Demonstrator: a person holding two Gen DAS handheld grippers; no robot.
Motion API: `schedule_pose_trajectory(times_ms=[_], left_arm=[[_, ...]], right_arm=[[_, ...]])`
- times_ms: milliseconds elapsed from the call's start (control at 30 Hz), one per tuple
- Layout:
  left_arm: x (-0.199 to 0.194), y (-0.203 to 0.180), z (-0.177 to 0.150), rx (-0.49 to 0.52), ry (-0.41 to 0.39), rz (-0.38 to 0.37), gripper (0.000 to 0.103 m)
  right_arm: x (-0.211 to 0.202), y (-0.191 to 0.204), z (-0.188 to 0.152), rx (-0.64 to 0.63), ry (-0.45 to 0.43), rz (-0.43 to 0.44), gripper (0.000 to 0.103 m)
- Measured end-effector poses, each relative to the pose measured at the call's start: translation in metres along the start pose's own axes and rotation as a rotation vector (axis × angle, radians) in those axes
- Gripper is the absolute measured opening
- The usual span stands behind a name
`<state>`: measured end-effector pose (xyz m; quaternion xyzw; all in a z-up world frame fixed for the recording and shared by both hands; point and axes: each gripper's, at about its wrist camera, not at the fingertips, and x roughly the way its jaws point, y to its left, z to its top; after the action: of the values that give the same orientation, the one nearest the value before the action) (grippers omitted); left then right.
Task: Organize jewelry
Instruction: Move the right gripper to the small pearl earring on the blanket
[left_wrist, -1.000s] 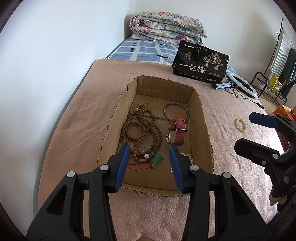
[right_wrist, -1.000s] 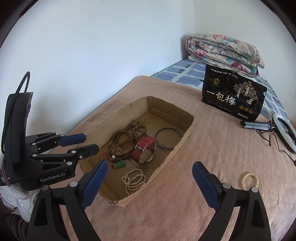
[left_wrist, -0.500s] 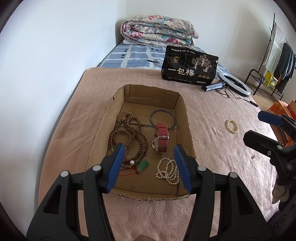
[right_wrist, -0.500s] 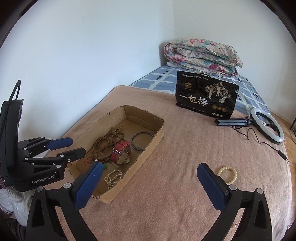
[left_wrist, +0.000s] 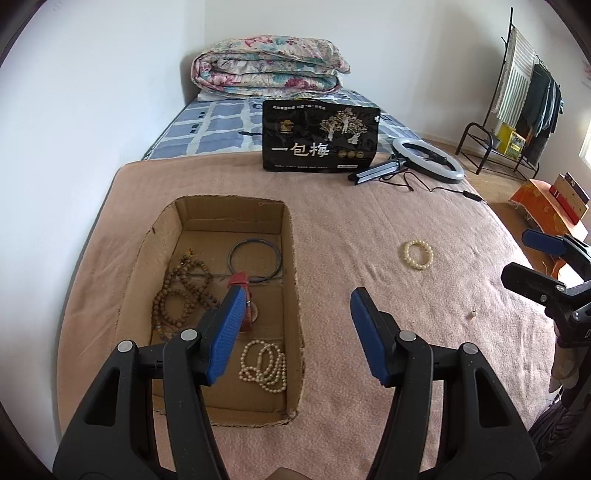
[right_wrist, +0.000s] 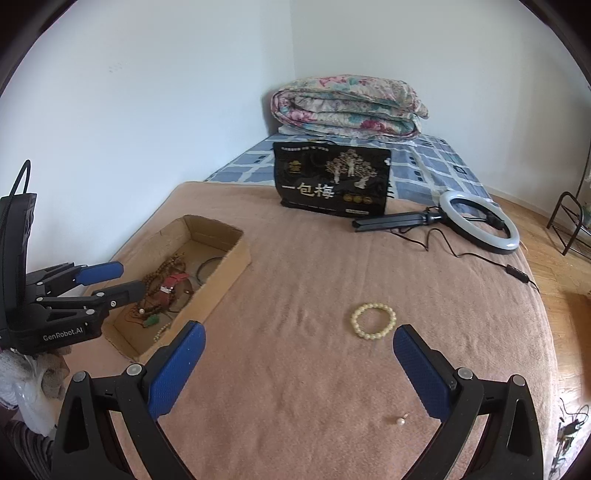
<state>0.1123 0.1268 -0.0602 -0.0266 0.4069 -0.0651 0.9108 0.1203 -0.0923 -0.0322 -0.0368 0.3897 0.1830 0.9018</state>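
Both hand-held grippers swung right from the cardboard box (left_wrist: 291, 258); bracelet (right_wrist: 373, 320) lies unobstructed.

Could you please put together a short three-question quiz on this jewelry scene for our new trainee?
1. True or false: the cream bead bracelet lies inside the cardboard box.
2. Which is in the box? A) ring light B) red watch C) folded quilt
3. Fill in: the jaws of the right gripper are ____.

Key: 1. False, it lies on the blanket, outside the box. 2. B. 3. Open.
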Motion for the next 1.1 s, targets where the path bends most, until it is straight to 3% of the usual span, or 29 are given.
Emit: schedule_pose_trajectory(times_ms=[300, 533, 733, 800, 900, 933, 1000, 1100], left_arm=[[0.022, -0.048, 0.016, 0.055, 0.028, -0.078, 0.061], [0.048, -0.081, 0.023, 0.087, 0.059, -0.112, 0.061], [0.076, -0.101, 0.03, 0.07, 0.094, -0.15, 0.061], [0.087, -0.106, 0.031, 0.063, 0.108, -0.163, 0.061], [0.103, -0.114, 0.03, 0.061, 0.131, -0.181, 0.061], [0.109, -0.117, 0.029, 0.057, 0.141, -0.187, 0.06], [0.122, -0.121, 0.029, 0.049, 0.165, -0.198, 0.048], [0.141, -0.127, 0.029, 0.027, 0.191, -0.212, 0.046]], right_arm=[[-0.019, -0.07, -0.019, 0.038, 0.031, -0.089, 0.103], [-0.008, -0.114, -0.044, 0.073, 0.115, -0.126, 0.101], [0.007, -0.134, -0.061, 0.112, 0.177, -0.06, 0.09], [0.014, -0.135, -0.066, 0.098, 0.197, -0.053, 0.078], [0.026, -0.133, -0.074, 0.079, 0.242, -0.032, 0.076], [0.029, -0.131, -0.077, 0.074, 0.255, -0.023, 0.076], [0.036, -0.129, -0.083, 0.065, 0.276, -0.006, 0.071], [0.044, -0.127, -0.09, 0.061, 0.304, 0.025, 0.064]])
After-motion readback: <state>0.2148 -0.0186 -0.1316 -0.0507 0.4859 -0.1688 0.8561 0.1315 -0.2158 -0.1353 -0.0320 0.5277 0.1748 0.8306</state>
